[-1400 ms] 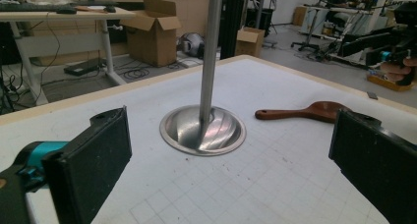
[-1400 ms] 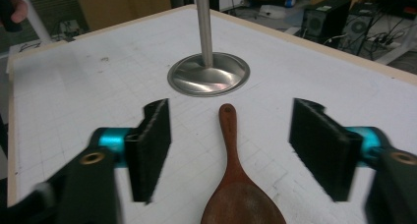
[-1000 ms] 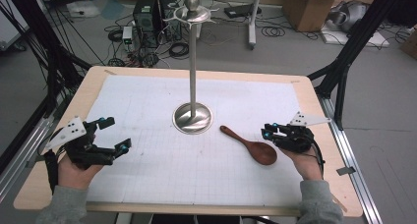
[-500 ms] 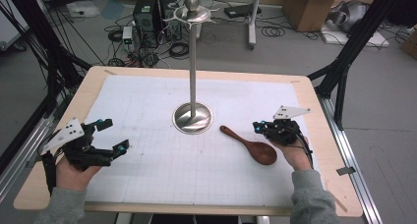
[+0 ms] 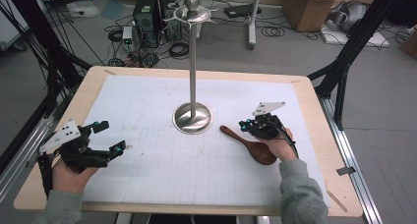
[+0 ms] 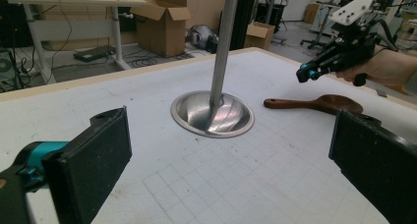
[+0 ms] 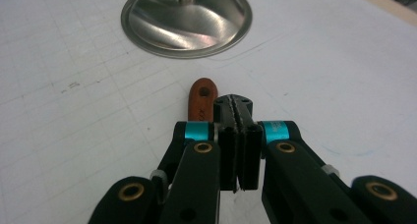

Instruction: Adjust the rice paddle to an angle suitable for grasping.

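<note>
A dark wooden spoon (image 5: 248,143) lies on the white gridded mat, its handle end toward the metal stand's round base (image 5: 193,117). My right gripper (image 5: 244,126) hovers just over the handle with its jaws shut and nothing between them. In the right gripper view the closed tips (image 7: 237,106) sit beside and above the reddish handle end (image 7: 200,101). My left gripper (image 5: 110,135) rests open at the mat's left side, its jaws wide apart (image 6: 231,165). From there I see the spoon (image 6: 314,104) and the right gripper (image 6: 307,74) above it.
The stand's tall pole (image 5: 192,62) rises from the base (image 6: 212,113) at the table's middle and ends in a hooked top (image 5: 192,10). The wooden table edge (image 5: 314,101) borders the mat. Cables, boxes and black frame legs lie beyond.
My right gripper has moved left along the spoon, from over its bowl end to over its handle. The left gripper has stayed in place.
</note>
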`<state>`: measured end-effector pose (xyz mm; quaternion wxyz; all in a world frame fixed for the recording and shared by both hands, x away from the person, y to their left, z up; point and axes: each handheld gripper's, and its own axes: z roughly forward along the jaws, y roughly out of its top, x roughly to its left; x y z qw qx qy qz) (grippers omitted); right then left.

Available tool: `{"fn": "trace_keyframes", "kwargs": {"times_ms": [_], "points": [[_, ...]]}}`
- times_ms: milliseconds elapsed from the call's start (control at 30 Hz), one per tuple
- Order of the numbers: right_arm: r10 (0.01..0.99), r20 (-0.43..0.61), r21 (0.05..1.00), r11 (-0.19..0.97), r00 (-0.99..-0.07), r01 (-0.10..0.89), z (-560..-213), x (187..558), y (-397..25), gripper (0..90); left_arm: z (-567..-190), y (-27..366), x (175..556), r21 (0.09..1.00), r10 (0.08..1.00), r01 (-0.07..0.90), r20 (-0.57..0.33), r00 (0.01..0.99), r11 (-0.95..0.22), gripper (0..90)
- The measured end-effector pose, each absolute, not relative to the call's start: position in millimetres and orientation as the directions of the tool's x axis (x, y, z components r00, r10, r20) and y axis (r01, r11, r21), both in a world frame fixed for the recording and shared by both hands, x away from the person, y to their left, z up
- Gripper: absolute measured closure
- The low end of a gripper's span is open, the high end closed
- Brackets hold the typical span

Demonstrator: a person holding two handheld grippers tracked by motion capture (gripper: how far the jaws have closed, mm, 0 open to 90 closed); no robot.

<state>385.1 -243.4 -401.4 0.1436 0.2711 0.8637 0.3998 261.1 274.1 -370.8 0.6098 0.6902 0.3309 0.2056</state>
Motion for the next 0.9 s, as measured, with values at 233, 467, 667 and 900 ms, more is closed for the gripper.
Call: {"fn": "trace_keyframes", "kwargs": {"times_ms": [233,467,667,900], "points": [[0.581,-0.015,0.742,0.552,-0.814,0.381,-409,395,-236,89.8,-372,275,259,0.977,0.705,0.207,-0.119,0.699,-0.04,2.8],[0.572,0.005,0.706,0.579,-0.82,0.408,-420,405,-233,89.9,-373,278,255,0.977,0.701,0.21,-0.125,0.702,-0.036,2.8],[0.569,0.011,0.672,0.605,-0.822,0.427,-429,410,-229,89.9,-371,280,251,0.978,0.702,0.204,-0.121,0.702,-0.035,2.8],[0.558,0.029,0.645,0.624,-0.829,0.442,-432,412,-227,90.0,-373,283,250,0.976,0.71,0.213,-0.126,0.693,-0.034,2.8]]}}
